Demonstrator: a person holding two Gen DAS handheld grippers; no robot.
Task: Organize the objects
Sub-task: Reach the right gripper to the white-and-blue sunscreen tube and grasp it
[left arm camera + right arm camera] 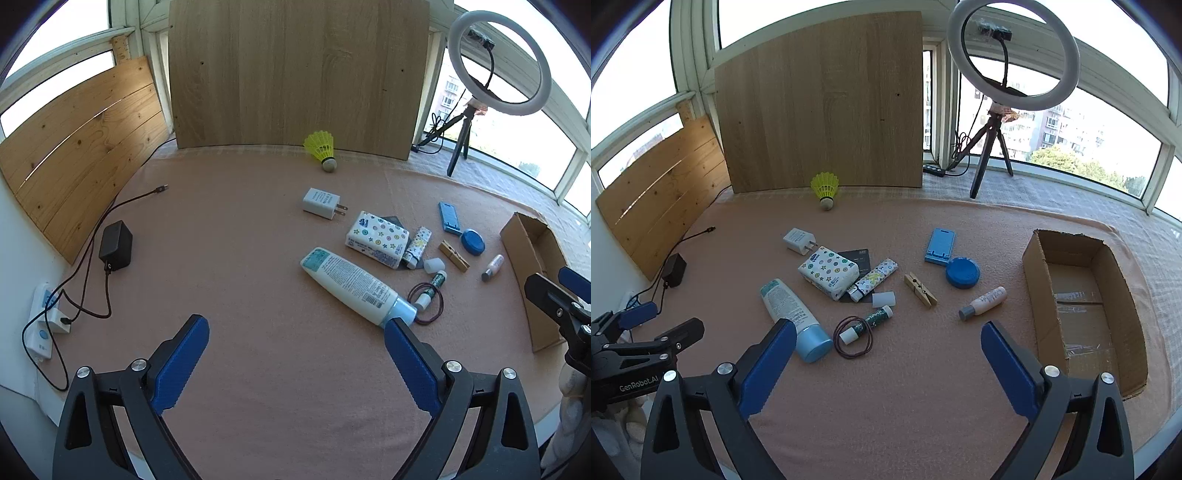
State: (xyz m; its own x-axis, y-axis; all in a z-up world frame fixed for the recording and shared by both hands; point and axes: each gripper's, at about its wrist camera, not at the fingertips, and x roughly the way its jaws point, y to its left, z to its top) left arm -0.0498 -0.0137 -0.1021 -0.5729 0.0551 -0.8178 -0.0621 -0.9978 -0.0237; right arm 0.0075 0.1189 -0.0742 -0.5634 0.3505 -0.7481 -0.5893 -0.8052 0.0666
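Left wrist view: left gripper (295,354) jaws wide apart, empty, above the pink-covered counter (240,258). White lotion bottle (352,286) lies on its side, blue cap just beside the right fingertip. Tissue pack (376,238), charger plug (322,203) and shuttlecock (321,149) lie beyond it.

Right wrist view: right gripper (888,356) jaws spread, holding nothing. Cardboard box (1128,295) sits open at right, nothing loose inside. Clothespin (920,290), blue round tin (962,272), small pink bottle (984,302) and hair tie (854,341) lie scattered between the lotion bottle and the box.
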